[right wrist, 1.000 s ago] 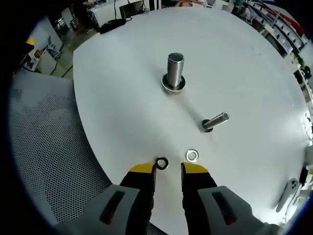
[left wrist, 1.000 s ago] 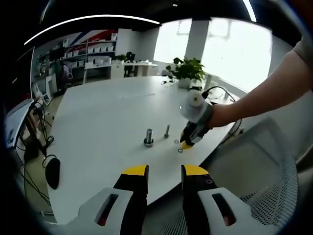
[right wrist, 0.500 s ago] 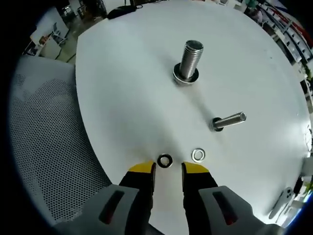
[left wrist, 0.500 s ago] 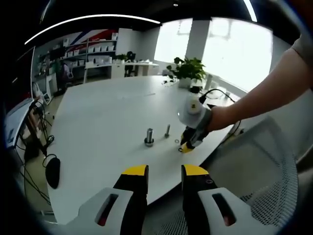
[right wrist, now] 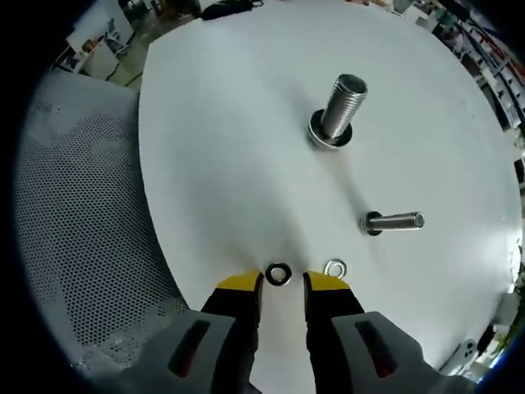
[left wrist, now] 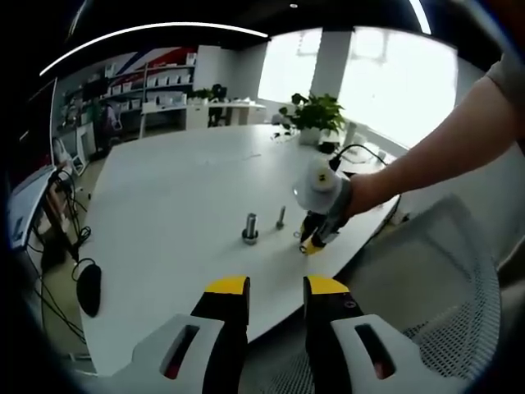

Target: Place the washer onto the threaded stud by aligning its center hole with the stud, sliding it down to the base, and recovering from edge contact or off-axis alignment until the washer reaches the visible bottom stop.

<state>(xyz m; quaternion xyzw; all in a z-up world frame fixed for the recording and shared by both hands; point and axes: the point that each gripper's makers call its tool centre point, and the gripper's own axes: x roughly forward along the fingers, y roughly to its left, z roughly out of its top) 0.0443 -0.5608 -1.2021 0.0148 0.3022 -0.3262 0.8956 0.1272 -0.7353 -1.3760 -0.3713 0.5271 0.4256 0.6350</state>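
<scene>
On white bench (right wrist: 213, 164): dark washer (right wrist: 279, 273) lies between spread right tongs (right wrist: 281, 283) tips, nearer than a second ago; second washer (right wrist: 334, 268) beside; threaded stud (right wrist: 338, 111) upright, well apart. Left tongs (left wrist: 275, 287) spread, empty.

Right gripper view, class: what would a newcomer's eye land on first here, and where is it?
Probably the thick threaded stud standing upright on the white table, with a thinner bolt nearer the camera. Next, the dark washer lying flat between the open jaws of the right gripper, a paler washer beside it.
</scene>
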